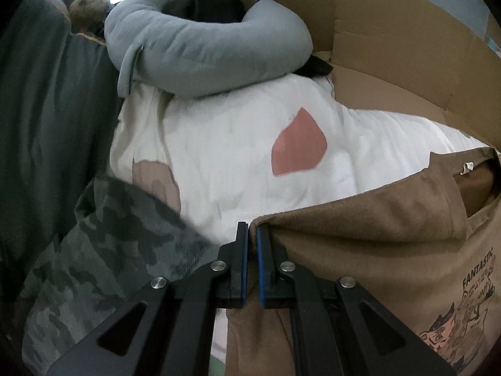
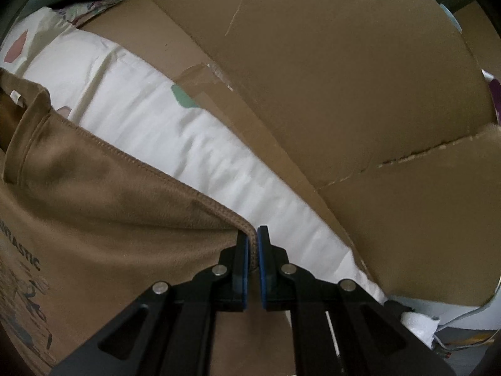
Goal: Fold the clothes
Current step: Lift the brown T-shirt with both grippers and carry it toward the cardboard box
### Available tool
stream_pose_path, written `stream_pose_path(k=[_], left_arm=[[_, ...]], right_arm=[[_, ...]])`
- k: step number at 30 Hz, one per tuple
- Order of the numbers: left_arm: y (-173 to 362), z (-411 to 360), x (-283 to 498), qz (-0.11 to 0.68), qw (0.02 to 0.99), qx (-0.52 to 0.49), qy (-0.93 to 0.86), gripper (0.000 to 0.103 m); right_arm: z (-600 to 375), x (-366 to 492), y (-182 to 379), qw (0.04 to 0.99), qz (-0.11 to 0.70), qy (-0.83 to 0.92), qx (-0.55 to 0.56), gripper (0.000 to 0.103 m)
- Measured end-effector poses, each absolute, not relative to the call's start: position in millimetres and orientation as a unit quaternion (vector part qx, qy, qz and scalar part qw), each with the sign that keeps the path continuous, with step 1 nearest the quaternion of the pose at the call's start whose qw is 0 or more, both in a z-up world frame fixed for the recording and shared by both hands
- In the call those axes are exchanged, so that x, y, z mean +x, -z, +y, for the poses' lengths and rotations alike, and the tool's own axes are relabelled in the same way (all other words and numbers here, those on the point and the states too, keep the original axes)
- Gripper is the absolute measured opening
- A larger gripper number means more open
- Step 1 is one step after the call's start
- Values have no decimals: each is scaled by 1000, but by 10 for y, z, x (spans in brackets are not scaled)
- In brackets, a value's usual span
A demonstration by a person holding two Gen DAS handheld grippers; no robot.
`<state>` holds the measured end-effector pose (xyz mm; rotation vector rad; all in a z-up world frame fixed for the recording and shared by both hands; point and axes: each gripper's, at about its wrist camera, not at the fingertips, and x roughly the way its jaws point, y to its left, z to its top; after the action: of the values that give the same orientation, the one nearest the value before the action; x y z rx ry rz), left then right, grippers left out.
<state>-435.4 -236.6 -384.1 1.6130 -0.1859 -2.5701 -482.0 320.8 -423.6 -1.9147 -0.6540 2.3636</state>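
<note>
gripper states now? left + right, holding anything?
Left gripper: shut on the edge of the brown printed T-shirt.
Right gripper: shut on the same T-shirt's stitched hem.

The brown shirt runs off the left wrist picture at five o'clock, and its printed drawing is cut by the edge at four o'clock, the small lettering under "FANTASTIC" too fine to read. In the right wrist picture the same print is clipped at eight o'clock, its first letters lost. The camouflage cloth is blurred and leaves the frame at seven o'clock. A furry brown thing at eleven o'clock is too blurred to tell. The grey pillow hides most of a black item.
</note>
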Motion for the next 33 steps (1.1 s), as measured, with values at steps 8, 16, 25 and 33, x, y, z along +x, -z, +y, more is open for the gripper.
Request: stream_pose_path(k=[8, 16, 25, 33], left_arm=[[3856, -2365, -4604, -73, 55, 530, 843, 5], [3963, -2253, -4851, -80, 40, 537, 839, 5], [4154, -2250, -4953, -82, 45, 552, 828, 5], [4169, -2242, -4977, -77, 29, 552, 830, 5]], right_arm=[[3219, -5008, 4225, 28, -213, -763, -610, 4], [3292, -5122, 4359, 47, -217, -753, -619, 4], [3329, -5150, 4485, 50, -213, -749, -626, 4], [3347, -5151, 4549, 60, -209, -745, -631, 4]])
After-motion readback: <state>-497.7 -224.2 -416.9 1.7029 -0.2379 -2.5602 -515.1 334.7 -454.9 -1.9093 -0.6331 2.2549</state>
